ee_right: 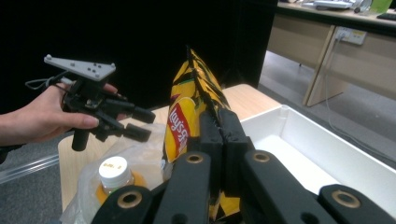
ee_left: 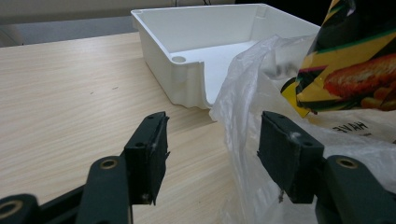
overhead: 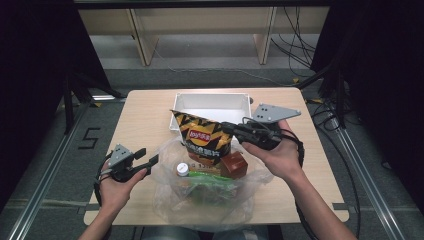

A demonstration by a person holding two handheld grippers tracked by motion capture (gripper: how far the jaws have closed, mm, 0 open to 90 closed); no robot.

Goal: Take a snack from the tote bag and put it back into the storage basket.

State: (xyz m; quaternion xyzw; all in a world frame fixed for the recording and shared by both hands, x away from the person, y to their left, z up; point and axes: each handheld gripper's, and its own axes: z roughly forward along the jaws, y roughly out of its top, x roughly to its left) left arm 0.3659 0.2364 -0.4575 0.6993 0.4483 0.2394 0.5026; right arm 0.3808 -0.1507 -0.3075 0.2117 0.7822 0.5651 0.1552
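Note:
A yellow-and-black chip bag (overhead: 202, 136) hangs tilted above a clear plastic bag (overhead: 200, 192) at the table's front middle. My right gripper (overhead: 229, 129) is shut on the chip bag's right edge. In the right gripper view the jaws (ee_right: 222, 135) pinch the chip bag (ee_right: 184, 119) upright. My left gripper (overhead: 148, 155) is open at the plastic bag's left rim. In the left gripper view the jaws (ee_left: 212, 156) stand apart, with the plastic film (ee_left: 243, 121) close to the right pad (ee_left: 285, 156). The left gripper (ee_right: 145, 124) also shows across the bag in the right gripper view.
A white bin (overhead: 210, 106) stands empty at the back middle of the table (overhead: 140, 120), just beyond the chip bag. Inside the plastic bag lie a white-capped bottle (overhead: 181, 169), a brown box (overhead: 234, 165) and a green pack (overhead: 212, 177).

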